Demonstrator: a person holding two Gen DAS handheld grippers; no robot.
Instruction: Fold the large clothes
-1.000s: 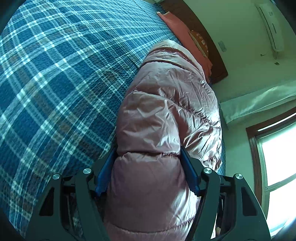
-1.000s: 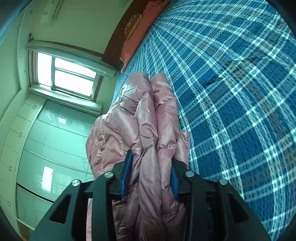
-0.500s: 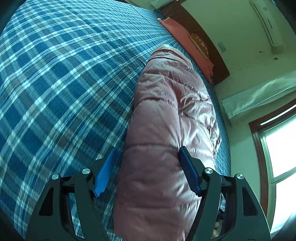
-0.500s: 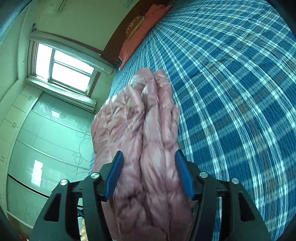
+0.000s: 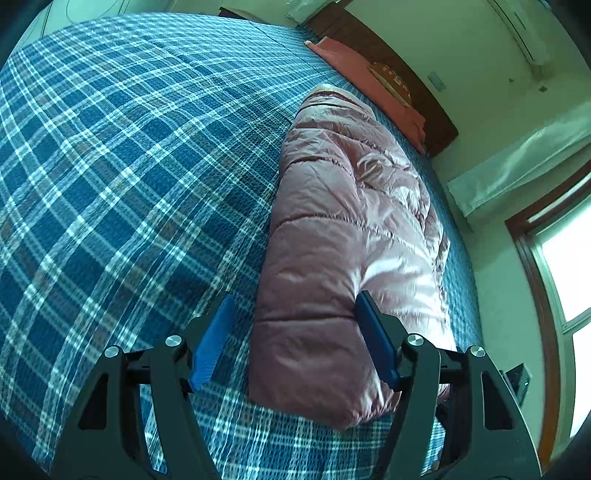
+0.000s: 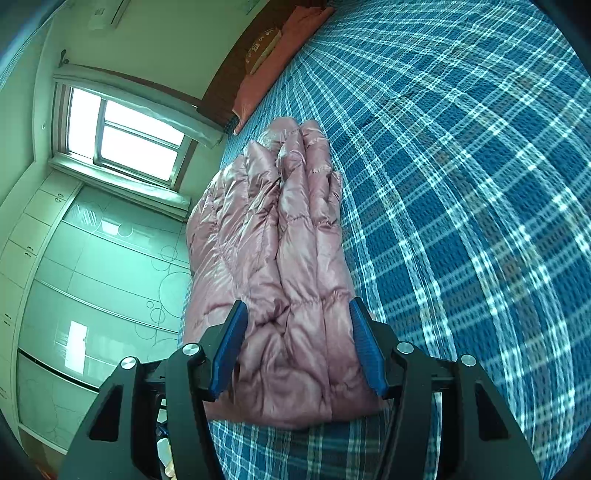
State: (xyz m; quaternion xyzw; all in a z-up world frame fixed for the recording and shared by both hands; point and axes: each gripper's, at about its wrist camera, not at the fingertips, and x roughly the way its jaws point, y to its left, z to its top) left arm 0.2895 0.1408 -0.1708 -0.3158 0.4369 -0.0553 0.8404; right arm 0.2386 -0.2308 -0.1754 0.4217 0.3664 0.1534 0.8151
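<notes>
Currently, a blue plaid bedspread is seen filling the left part of the left wrist view. Lower down, the left gripper is held with its jaws spread wide and released; its left blue pad is set apart from the cloth, over bare bedspread, while its right blue pad lies against the side of a pink puffer jacket. The jacket is laid on the bedspread as a long folded bundle, its near end lying between the two fingers and its far end stretched toward an orange pillow placed against a dark wooden headboard. At the right edge a window is shown, with a wall air conditioner above.

In the right wrist view, a wardrobe with pale green patterned doors is seen at the left, with the window above it. At the centre, the same jacket is shown in bunched lengthwise folds near the bed's edge, its near end lying between the fingers of the right gripper. That gripper is likewise released, its jaws parted; both blue pads are seen just beside the fabric, though actual contact cannot be judged. To the right, the bedspread extends away.
</notes>
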